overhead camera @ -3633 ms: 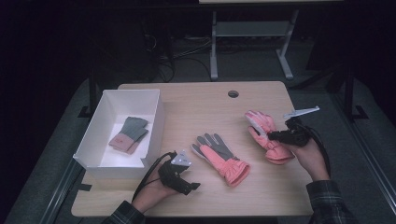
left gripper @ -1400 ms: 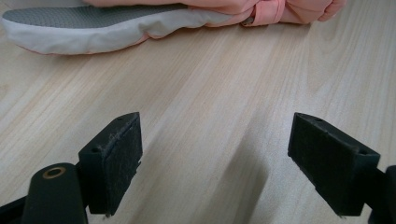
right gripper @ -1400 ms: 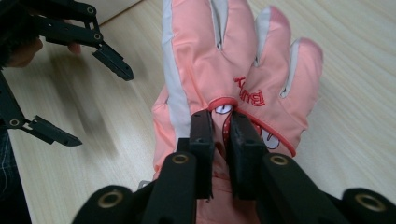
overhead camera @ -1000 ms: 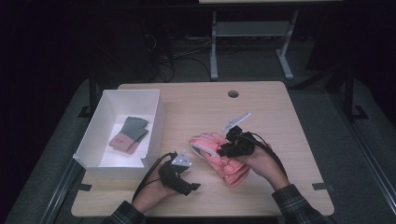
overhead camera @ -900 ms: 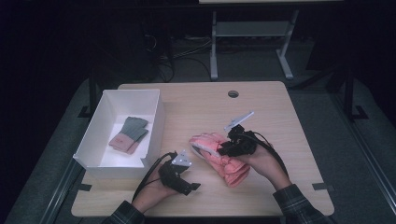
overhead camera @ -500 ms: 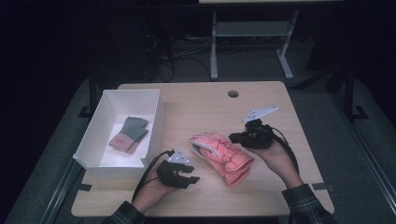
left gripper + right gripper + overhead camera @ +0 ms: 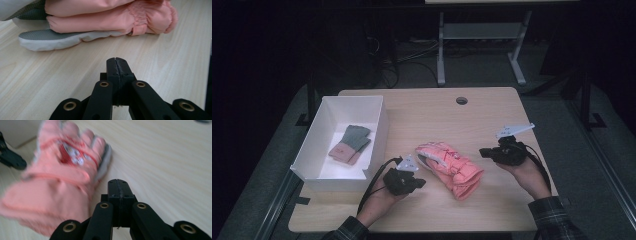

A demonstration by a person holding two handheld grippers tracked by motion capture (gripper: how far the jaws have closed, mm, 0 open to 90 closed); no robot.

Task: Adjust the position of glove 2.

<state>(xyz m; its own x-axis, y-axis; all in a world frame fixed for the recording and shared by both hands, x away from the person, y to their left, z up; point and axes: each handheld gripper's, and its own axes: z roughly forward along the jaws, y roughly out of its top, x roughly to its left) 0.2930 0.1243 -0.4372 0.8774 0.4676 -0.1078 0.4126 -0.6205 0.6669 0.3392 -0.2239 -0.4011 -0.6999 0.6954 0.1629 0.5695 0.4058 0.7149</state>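
Two pink padded gloves lie stacked on the wooden table, the upper one on the lower, whose grey palm edge peeks out beneath. My left gripper rests on the table just left of the stack, jaws shut with nothing between them. My right gripper is to the right of the stack, a short gap away, also shut and holding nothing. The upper glove bears a red and white patch on its back.
A white open box stands at the table's left with a grey and pink pair of gloves inside. A round cable hole is at the table's far middle. A metal stand is on the floor beyond.
The right gripper carried the second pink glove leftward, laid it on the first, let go and pulled back to the right. The left gripper stayed put.
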